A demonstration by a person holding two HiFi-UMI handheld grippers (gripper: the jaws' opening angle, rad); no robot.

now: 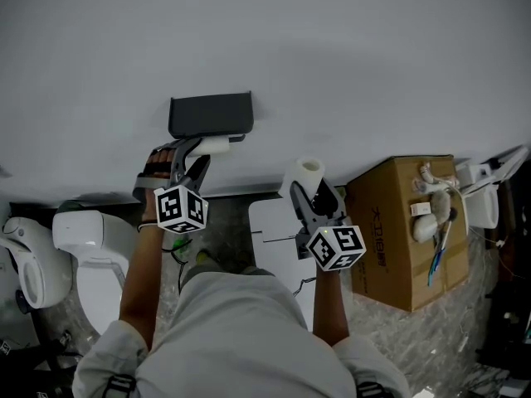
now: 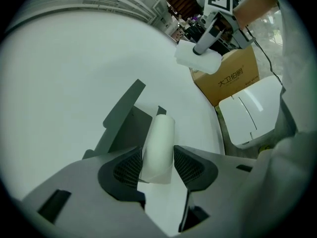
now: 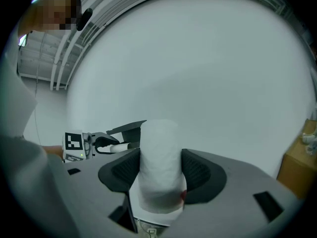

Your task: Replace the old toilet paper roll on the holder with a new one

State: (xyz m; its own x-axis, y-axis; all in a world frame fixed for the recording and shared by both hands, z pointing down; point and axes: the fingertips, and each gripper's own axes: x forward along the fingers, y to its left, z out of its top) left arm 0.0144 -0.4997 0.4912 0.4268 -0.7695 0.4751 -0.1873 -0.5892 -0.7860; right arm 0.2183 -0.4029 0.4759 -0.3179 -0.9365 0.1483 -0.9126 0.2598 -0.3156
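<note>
Head view: The left hand-held gripper (image 1: 196, 151) is raised to the dark holder (image 1: 210, 114) on the wall (image 1: 348, 48). The old roll (image 1: 216, 145), thin and nearly spent, hangs under the holder at this gripper's tips. Its long axis lies level along the wall. The right hand-held gripper (image 1: 312, 191) is well apart to the right and carries the new roll (image 1: 305, 172) at its tips. That roll's hollow end faces up toward the camera, so its axis is close to upright. A toilet (image 1: 83, 239) stands lower left and a cardboard box (image 1: 398, 222) lower right.

Left gripper view: The jaws stand wide apart with the old roll (image 2: 159, 143) between them. The pads (image 2: 126, 168) lie just beside it on either side, and no squeeze shows. Here the roll's long axis runs away from the camera, roughly along the jaws, with its far end at the holder (image 2: 124, 120). The new roll (image 2: 198, 58) shows top right, above the box (image 2: 233, 78).

Right gripper view: The jaws are closed on the new roll (image 3: 158, 152), both pads pressing its sides. Its long axis stands upright between them, and its top rises above the pads. The left hand-held gripper (image 3: 106, 144) and the holder (image 3: 130, 128) show far left.
</note>
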